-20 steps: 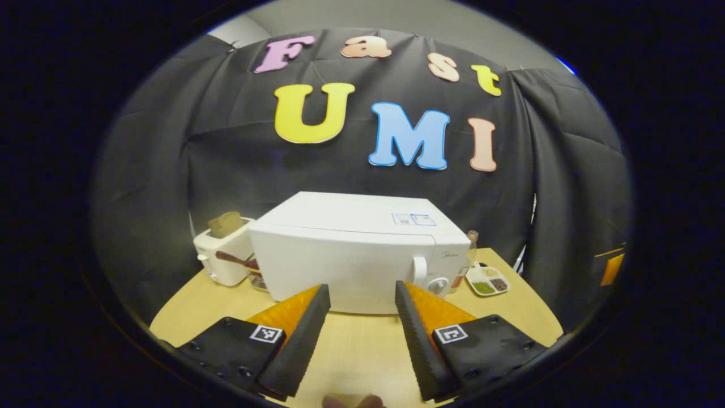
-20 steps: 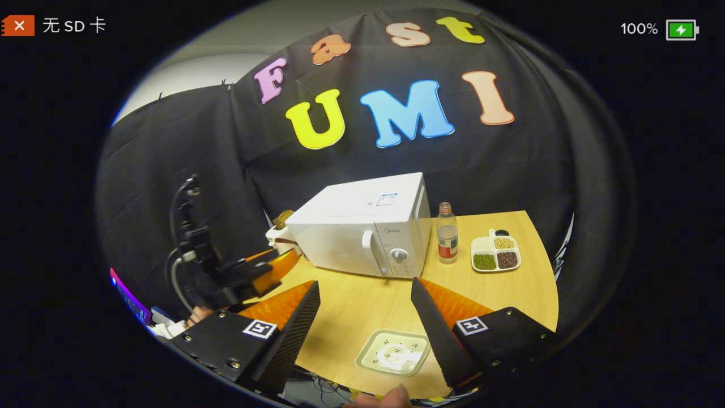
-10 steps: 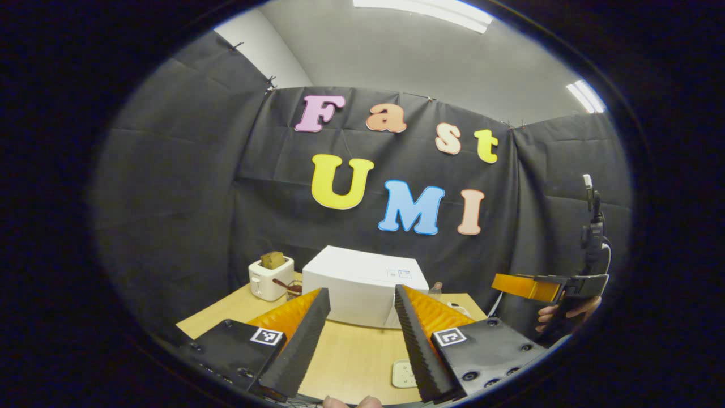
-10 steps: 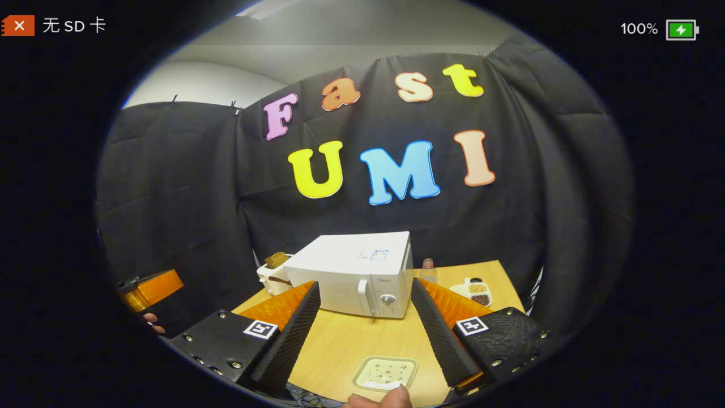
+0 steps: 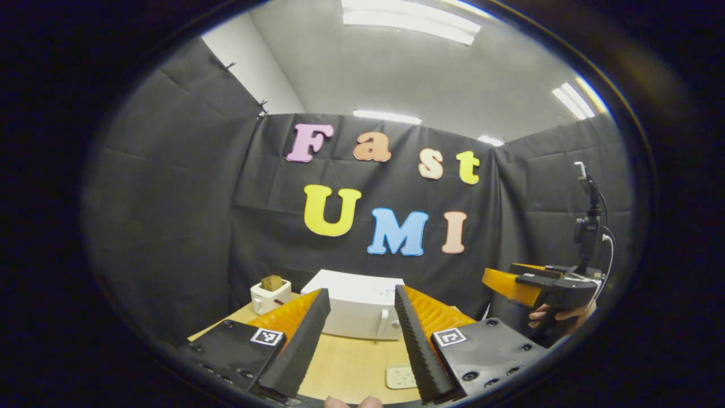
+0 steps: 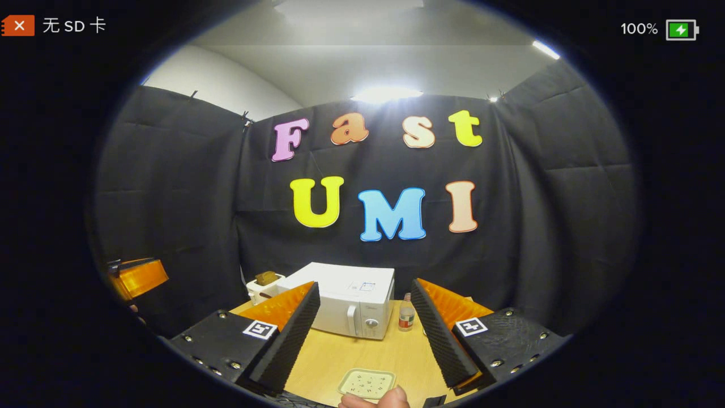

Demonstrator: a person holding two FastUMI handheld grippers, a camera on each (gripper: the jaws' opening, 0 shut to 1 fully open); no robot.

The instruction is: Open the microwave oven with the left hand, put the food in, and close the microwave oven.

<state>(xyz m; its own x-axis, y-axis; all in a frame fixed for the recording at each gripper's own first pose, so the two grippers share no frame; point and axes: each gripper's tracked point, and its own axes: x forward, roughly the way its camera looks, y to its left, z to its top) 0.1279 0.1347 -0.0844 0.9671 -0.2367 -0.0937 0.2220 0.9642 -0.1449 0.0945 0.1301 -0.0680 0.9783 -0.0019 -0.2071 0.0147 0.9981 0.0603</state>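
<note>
Black cloth booth wall behind, light wooden tabletop (image 6: pixel 391 354) below both tools. Left gripper (image 5: pixel 357 345) spread wide, nothing between its fingers, held above the table well short of the white box-shaped microwave oven (image 5: pixel 357 309), which sits straight ahead between the fingertips, door shut. Small white toaster (image 5: pixel 270 294) with a brown slice in its slot stands ahead-left of that gripper, beside the oven. Pale square tray of food (image 5: pixel 401 376) lies on the table just inside the left gripper's right finger. Off to its right, the other gripper shows, gripped by a hand (image 5: pixel 558 320).

Right gripper (image 6: pixel 365 340) also spread, holding nothing, pointed at the microwave oven (image 6: pixel 348 306); oven handle and dial face it. Clear plastic bottle (image 6: pixel 405 315) stands just right of the oven, near the right finger. Food tray (image 6: pixel 367 383) is low between the right gripper's fingers, close to the camera, untouched.
</note>
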